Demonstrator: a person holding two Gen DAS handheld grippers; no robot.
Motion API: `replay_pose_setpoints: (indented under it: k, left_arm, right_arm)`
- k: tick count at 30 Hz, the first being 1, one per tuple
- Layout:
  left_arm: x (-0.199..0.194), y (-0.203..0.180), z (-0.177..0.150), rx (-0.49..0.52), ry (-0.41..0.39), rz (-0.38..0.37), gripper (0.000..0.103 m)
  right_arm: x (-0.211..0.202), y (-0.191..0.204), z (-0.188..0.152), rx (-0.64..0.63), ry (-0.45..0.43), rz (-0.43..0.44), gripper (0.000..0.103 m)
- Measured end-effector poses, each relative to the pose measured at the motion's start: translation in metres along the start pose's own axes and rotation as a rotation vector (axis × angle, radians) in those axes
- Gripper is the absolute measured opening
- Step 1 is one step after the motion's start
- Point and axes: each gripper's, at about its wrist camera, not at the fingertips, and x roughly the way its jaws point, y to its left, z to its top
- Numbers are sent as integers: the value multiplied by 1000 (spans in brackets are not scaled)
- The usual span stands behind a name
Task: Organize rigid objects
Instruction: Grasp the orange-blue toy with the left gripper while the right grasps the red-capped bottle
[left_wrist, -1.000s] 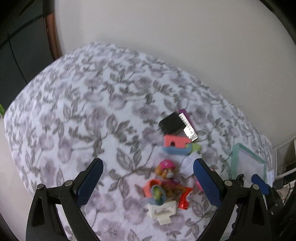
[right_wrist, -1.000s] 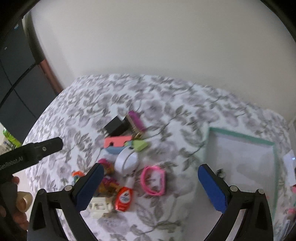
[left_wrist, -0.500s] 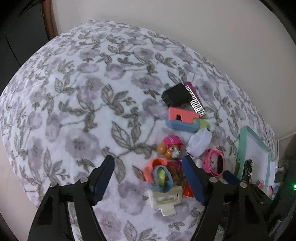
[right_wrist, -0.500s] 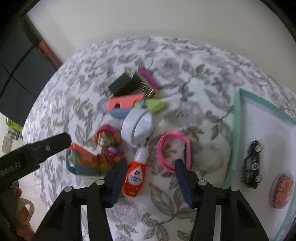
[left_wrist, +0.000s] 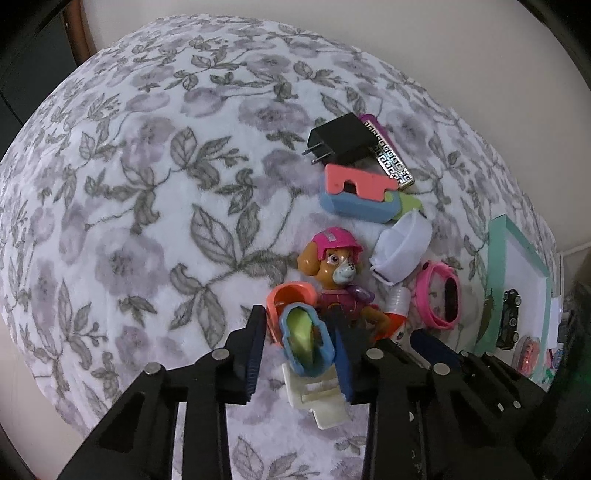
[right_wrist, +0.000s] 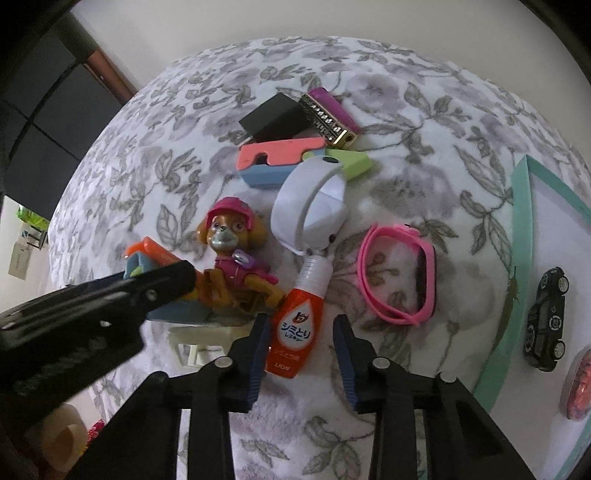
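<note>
Trouble could start closest in, at the left tool (left_wrist: 301, 352). Its jaws are closing around the blue ring toy (left_wrist: 306, 341) with the green middle, and there still looks to be a small gap on each side. The orange cup (left_wrist: 290, 301) touches that ring and the puppy toy (left_wrist: 338, 271) lies right beside it, so a jaw might catch them and drag them along.

Beside the puppy toy, the right tool (right_wrist: 299, 345) is closing on the red bottle (right_wrist: 297, 330). One jaw looks to be at the bottle's side, the other is not there yet. The bottle is smooth and lies flat on the soft flowery cloth (right_wrist: 406, 129), so it might squirt out or roll.

Past the puppy toy, the white band (right_wrist: 310, 206) touches the bottle's cap and may get bumped. The pink band (right_wrist: 399, 275) lies near the green tray (right_wrist: 519, 236), where the toy car (right_wrist: 546, 319) already sits.
</note>
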Motion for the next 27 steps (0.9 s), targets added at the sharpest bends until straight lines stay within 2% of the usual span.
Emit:
replay_pose_setpoints:
  k: [3, 11, 17, 20, 27]
  left_arm:
    - [5, 2, 0, -6, 7, 5, 31]
    - [27, 12, 0, -44, 46, 2, 24]
    - [31, 14, 0, -58, 41, -8, 23]
    - [32, 15, 0, -67, 40, -13, 23]
    - [30, 19, 2, -78, 40, -17, 23]
  right_arm:
    - [4, 4, 1, -9, 5, 0, 32]
    - [6, 7, 0, -17, 4, -6, 33]
    - [13, 11, 0, -33, 13, -12, 30]
    - [16, 18, -2, -69, 19, -50, 27]
    - [12, 12, 0, -41, 19, -40, 26]
